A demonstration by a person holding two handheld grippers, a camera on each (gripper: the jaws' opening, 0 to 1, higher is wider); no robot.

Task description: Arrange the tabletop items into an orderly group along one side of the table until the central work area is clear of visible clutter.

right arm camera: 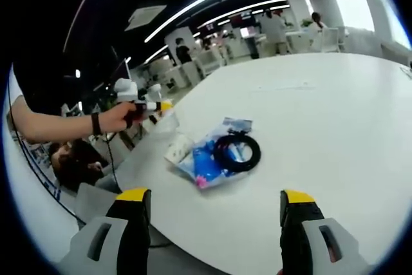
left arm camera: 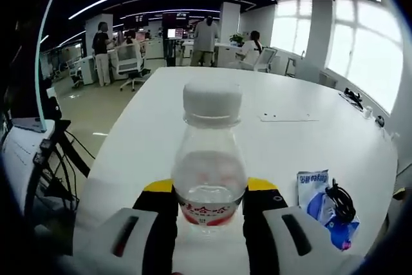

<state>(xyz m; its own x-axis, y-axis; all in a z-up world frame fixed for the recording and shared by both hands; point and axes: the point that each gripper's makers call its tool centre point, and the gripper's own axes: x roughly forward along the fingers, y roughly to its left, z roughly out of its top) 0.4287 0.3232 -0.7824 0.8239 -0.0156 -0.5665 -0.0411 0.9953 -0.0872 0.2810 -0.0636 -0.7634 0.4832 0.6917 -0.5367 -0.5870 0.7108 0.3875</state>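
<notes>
Looking across the white desk (right arm camera: pixel 335 114) from my right side, I see most of its middle bare, with the clutter gathered toward the near-left edge. The largest loose item there is a blue plastic packet (right arm camera: pixel 207 159), lying flat, its long axis running from near-left to far-right across my line of sight. A black coiled cable (right arm camera: pixel 237 151) rests on top of its far end, touching it, and a small white object (right arm camera: pixel 177 149) lies just beside its left end; I cannot tell what that one is. My right claw (right arm camera: pixel 215 214) hovers above the desk edge with its jaws wide apart and nothing between them, and the packet lies straight ahead, centred in the gap.

My left claw (left arm camera: pixel 209 214) is clamped on a clear water bottle (left arm camera: pixel 209 165) with a white cap and red label, gripping it low on the body while it stands upright, cap away from me. In the right gripper view this claw (right arm camera: pixel 149 106) sits out past the desk's left edge, beyond the packet.

I judge the right claw is nearer the packet, so a straight reach forward would meet it broadside
</notes>
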